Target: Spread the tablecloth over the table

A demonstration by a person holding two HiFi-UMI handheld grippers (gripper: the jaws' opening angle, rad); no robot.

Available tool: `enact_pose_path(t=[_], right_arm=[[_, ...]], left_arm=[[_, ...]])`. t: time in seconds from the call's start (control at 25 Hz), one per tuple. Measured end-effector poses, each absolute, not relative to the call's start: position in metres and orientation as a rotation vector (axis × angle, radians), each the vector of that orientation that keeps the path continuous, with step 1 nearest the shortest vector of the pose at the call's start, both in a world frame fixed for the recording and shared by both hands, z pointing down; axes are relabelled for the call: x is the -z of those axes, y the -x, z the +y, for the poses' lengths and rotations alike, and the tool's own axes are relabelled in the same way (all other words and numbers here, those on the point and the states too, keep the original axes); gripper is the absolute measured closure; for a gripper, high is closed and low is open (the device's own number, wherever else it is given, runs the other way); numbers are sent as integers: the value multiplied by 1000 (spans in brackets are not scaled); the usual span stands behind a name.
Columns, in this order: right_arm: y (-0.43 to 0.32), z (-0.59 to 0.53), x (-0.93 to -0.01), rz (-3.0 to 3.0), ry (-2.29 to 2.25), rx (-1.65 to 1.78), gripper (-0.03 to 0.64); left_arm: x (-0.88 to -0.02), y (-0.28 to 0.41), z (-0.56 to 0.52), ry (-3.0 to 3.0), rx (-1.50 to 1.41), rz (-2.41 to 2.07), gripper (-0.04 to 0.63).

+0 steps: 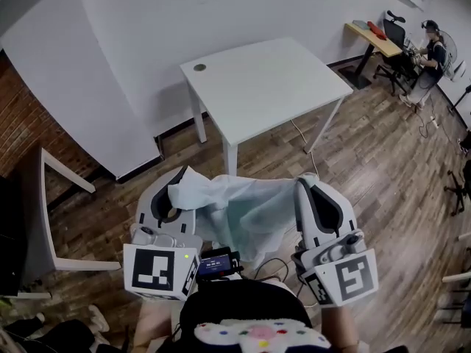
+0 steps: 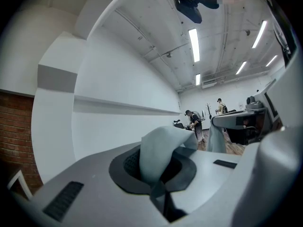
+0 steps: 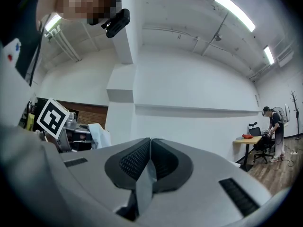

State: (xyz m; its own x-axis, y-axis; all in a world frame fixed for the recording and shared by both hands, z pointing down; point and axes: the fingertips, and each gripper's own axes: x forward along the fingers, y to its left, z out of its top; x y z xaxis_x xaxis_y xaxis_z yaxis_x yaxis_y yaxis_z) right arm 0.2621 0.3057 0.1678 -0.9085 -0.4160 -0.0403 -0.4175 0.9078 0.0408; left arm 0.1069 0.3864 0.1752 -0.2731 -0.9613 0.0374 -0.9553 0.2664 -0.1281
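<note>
A pale blue-green tablecloth (image 1: pixel 246 212) hangs bunched between my two grippers, close to my body. My left gripper (image 1: pixel 173 193) is shut on one corner of it; in the left gripper view the cloth (image 2: pixel 158 157) sticks up out of the closed pads. My right gripper (image 1: pixel 309 186) is shut on the other edge, and a thin strip of cloth (image 3: pixel 147 183) shows pinched between its black pads. The white table (image 1: pixel 265 79) stands ahead of me, bare except for a small round cap (image 1: pixel 199 68) at its far left corner. Both grippers are short of the table's near edge.
A white wall panel (image 1: pixel 81 87) and brick wall (image 1: pixel 22 123) lie to the left. A white frame chair (image 1: pixel 44 219) stands at my left. At the far right a person (image 1: pixel 430 57) sits at a wooden desk (image 1: pixel 375 39). Wooden floor surrounds the table.
</note>
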Motion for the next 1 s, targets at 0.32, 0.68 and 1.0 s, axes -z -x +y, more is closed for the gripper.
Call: enact_pose_path(t=[0.32,0.68,1.0], right_arm=[[-216,256,-165,3045,740,-64,581],[-156,206,-161,3028,773,-48,581],[-104,159,-173,3064,836,-23,581]], left_arm=[[-170,-52,327,1917,202,2420,583],[-165,10,272,1936,206,2389,583],[-177,61,225,1996,204,2420,583]])
